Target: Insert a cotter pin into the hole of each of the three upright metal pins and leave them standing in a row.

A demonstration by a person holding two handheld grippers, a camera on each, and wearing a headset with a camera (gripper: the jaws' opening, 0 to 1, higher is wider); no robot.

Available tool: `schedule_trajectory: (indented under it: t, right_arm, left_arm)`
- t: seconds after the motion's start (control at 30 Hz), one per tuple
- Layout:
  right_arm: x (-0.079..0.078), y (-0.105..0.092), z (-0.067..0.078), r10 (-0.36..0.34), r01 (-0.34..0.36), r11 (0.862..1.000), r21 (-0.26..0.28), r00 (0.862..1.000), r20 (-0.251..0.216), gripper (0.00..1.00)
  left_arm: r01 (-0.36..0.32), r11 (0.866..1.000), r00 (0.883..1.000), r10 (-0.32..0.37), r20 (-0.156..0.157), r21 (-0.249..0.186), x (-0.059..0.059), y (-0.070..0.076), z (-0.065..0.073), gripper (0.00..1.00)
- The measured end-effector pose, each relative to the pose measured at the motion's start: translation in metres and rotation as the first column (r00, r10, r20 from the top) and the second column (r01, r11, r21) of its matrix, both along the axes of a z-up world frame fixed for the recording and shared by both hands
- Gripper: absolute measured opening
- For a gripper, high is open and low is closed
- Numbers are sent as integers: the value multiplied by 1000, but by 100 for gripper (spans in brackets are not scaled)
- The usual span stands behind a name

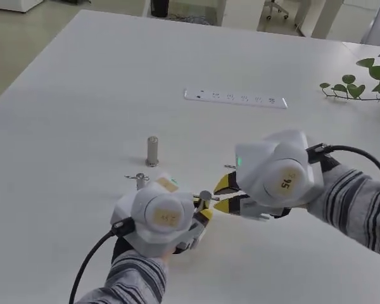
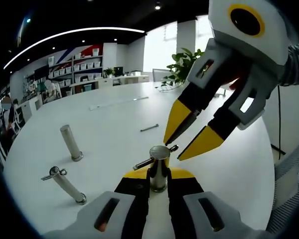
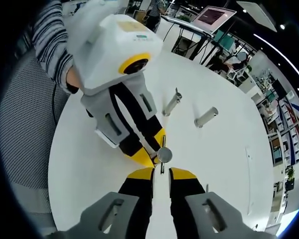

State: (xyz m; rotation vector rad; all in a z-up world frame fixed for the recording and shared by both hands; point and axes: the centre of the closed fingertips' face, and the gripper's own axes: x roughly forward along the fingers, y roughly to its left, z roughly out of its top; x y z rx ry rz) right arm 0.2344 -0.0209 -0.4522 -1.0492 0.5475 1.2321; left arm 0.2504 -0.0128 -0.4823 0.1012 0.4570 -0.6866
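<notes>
Left tool [image 2: 158,185] grips pin [image 2: 160,154]; right tool [image 1: 220,196] parted alongside; wide table [image 1: 82,76] beyond.

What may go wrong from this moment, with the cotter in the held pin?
1. The cotter crosses the pin in the left claw but looks not fully pushed in. The right claw has its jaws apart around the cotter's end, so the cotter may slide out.
2. The finished pin stands close to the left claw; a small nudge could topple it.
</notes>
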Motion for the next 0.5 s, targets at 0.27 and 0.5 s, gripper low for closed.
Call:
schedule_trajectory:
  t: [0.27, 0.5]
  right_arm:
    - [0, -4, 4, -41, 42, 998, 47, 999, -12, 1]
    - [-1, -2, 1, -57, 57, 997, 56, 998, -16, 0]
  left_arm:
    - [-2, 1000, 1000, 2, -2, -3, 0, 0, 0, 10]
    - [-5, 1000, 1000, 5, -6, -8, 1, 0, 0, 10]
